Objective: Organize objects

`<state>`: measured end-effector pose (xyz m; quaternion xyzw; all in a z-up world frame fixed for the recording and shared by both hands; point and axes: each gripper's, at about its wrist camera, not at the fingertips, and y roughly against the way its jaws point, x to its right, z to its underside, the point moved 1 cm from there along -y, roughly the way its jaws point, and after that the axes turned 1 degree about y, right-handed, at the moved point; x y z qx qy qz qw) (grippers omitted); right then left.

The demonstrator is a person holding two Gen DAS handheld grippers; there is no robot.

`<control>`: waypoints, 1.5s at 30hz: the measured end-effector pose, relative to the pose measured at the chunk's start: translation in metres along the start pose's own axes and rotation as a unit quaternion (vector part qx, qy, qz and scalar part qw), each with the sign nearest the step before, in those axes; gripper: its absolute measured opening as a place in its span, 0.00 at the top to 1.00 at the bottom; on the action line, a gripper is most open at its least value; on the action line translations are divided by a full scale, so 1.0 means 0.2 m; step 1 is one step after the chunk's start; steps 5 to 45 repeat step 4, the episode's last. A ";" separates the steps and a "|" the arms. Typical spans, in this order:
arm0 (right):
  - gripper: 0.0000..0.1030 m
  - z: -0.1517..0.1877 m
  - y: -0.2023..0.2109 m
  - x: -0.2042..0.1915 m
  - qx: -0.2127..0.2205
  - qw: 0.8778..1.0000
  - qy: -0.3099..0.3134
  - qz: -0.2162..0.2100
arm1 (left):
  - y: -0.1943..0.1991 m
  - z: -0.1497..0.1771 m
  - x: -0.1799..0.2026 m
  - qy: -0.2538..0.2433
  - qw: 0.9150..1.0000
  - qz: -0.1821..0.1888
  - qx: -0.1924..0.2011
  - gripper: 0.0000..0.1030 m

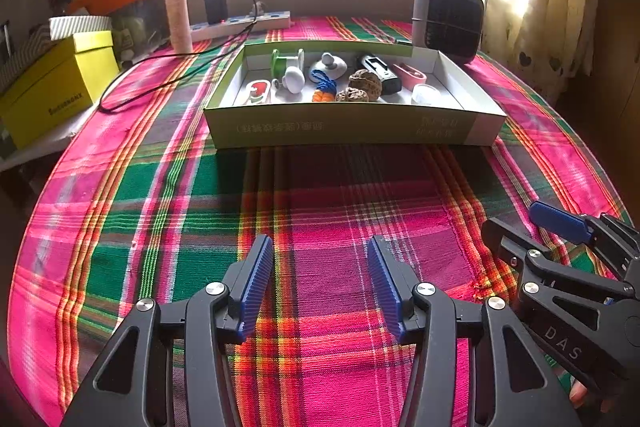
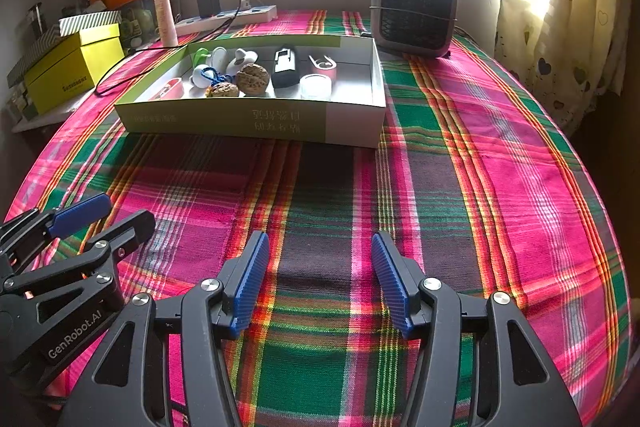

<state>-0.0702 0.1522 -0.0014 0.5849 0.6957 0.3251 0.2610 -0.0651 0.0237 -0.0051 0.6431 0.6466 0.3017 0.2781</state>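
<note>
Trinkets gathered in the tray

Small things, two walnuts (image 1: 365, 79) among them, sat inside the shallow cardboard tray (image 1: 348, 131) on the table (image 1: 328, 211). I judged them light, hard and apt to roll, best pinched across their middles. My left tongs (image 1: 320, 283) and right tongs (image 2: 320, 279) gaped, grasping nothing

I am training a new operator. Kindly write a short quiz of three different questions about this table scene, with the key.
1. True or false: the left gripper is holding a walnut.
2. Where do the two walnuts lie? A) on the cloth B) in the shallow box C) on the yellow box
3. What stands behind the shallow box's right end?

Key: 1 false, both grippers open and empty, right gripper too; 2 B; 3 the small grey heater.
</note>
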 end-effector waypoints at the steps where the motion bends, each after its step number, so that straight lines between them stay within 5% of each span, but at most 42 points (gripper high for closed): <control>1: 0.47 0.00 0.00 0.00 0.000 1.000 0.000 0.000 | 0.00 0.00 0.00 0.000 1.000 0.000 0.000 0.53; 45: 0.47 0.00 0.00 0.00 0.000 1.000 0.000 0.000 | 0.00 0.00 0.00 0.000 1.000 0.000 0.000 0.53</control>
